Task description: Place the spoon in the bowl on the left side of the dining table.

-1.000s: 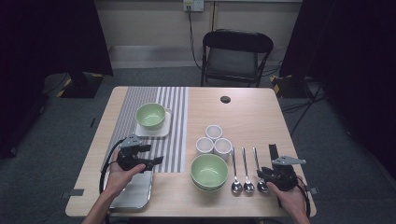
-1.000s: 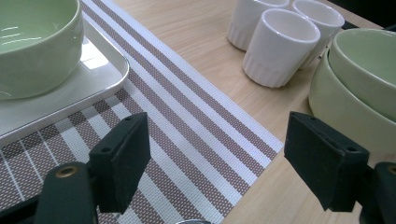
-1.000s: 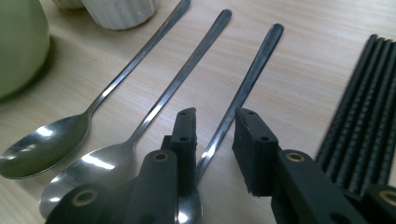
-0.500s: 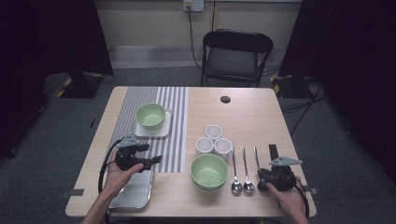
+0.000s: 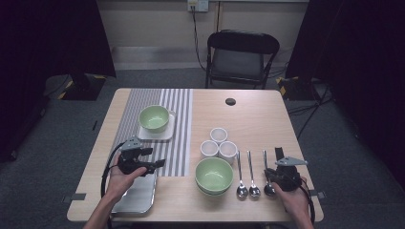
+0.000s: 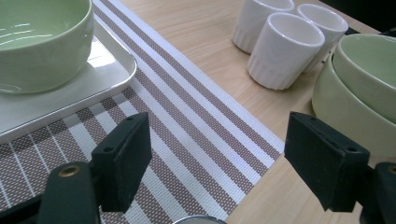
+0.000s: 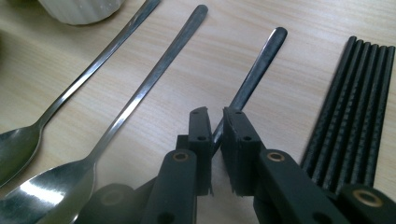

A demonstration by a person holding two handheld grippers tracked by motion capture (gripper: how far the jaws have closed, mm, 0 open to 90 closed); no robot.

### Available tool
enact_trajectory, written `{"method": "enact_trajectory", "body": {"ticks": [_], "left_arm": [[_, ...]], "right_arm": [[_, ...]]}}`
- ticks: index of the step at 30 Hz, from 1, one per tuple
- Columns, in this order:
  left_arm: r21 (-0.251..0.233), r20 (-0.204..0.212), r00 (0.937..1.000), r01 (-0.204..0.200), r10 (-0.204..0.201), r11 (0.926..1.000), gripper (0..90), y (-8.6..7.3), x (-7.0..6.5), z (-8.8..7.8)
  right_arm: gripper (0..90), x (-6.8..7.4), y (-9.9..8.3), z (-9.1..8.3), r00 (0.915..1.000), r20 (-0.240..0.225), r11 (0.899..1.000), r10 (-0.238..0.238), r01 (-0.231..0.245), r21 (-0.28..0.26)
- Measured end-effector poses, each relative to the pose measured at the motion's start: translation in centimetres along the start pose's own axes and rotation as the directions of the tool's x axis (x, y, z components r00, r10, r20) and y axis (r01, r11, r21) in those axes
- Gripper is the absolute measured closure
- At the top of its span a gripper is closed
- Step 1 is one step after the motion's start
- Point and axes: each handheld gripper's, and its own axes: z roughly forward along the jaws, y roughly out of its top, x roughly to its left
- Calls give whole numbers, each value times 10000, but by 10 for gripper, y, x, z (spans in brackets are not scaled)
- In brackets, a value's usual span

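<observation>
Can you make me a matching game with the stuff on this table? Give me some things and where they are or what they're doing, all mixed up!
Things:
1. right gripper
2. left gripper
3. three white cups
4. black chopsticks

Places or states:
A. standing close together beside the stacked green bowls
B. lying flat to the right of the spoons
C. jaws wide open over the striped mat
D. jaws closed on the handle of the spoon nearest the chopsticks

Pairs: 1-D, 2-C, 3-A, 4-B
</observation>
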Motion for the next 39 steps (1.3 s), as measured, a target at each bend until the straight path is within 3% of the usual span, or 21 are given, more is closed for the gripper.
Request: {"method": "enact_trajectory", "body": {"ticks": [16, 21, 31, 39], "left_arm": [[38, 166, 9999, 35, -35, 10000, 235, 0, -1, 2], [74, 144, 9999, 26, -27, 10000, 236, 0, 0, 0], [104, 31, 10000, 0, 0, 9999, 239, 0, 1, 0], [42, 92, 9999, 58, -59, 10000, 241, 0, 2, 0]], "right_arm": [[828, -6, 7, 9, 9993, 271, 9996, 251, -248, -125], [836, -10, 13, 15, 9983, 244, 9984, 533, -527, -222], [838, -10, 24, 25, 9978, 438, 9986, 501, -493, -197], [838, -13, 29, 31, 9969, 321, 9970, 722, -713, -297]]}}
